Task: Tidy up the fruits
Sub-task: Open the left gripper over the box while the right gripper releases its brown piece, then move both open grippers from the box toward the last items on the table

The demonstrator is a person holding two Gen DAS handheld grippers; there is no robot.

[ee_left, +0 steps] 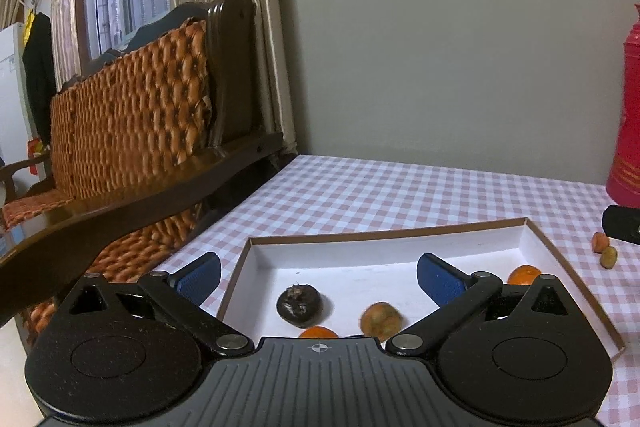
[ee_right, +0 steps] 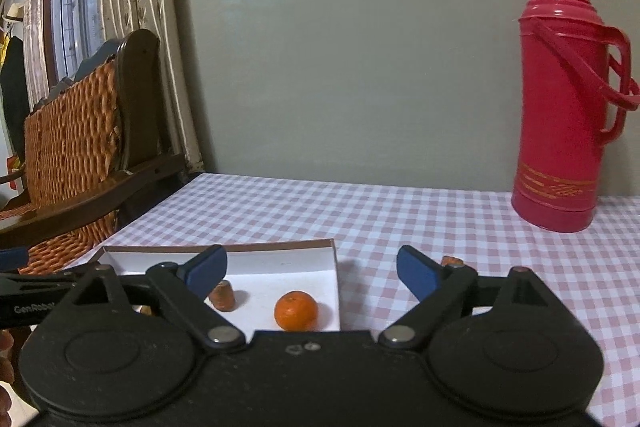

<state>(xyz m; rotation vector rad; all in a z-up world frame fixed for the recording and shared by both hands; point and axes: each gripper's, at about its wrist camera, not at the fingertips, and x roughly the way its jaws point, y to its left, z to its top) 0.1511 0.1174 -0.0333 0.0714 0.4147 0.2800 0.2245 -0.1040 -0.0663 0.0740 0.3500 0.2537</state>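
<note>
A shallow white box with a brown rim (ee_left: 384, 235) lies on the checked tablecloth. Inside it are a dark wrinkled fruit (ee_left: 298, 305), a brownish fruit (ee_left: 380, 319) and two oranges (ee_left: 318, 332) (ee_left: 524, 275). My left gripper (ee_left: 318, 277) hangs open over the box with nothing between its blue pads. In the right wrist view the box (ee_right: 280, 247) holds an orange (ee_right: 296, 311) and a small reddish-brown fruit (ee_right: 223, 295). My right gripper (ee_right: 312, 269) is open over the box's right end, empty. A small fruit (ee_right: 452, 261) peeks from behind its right finger.
Two small fruits (ee_left: 600, 242) (ee_left: 609, 257) lie on the cloth right of the box. A tall red thermos (ee_right: 560, 107) stands at the back right near the wall. A dark wooden chair with a woven cushion (ee_left: 140, 99) is against the table's left edge.
</note>
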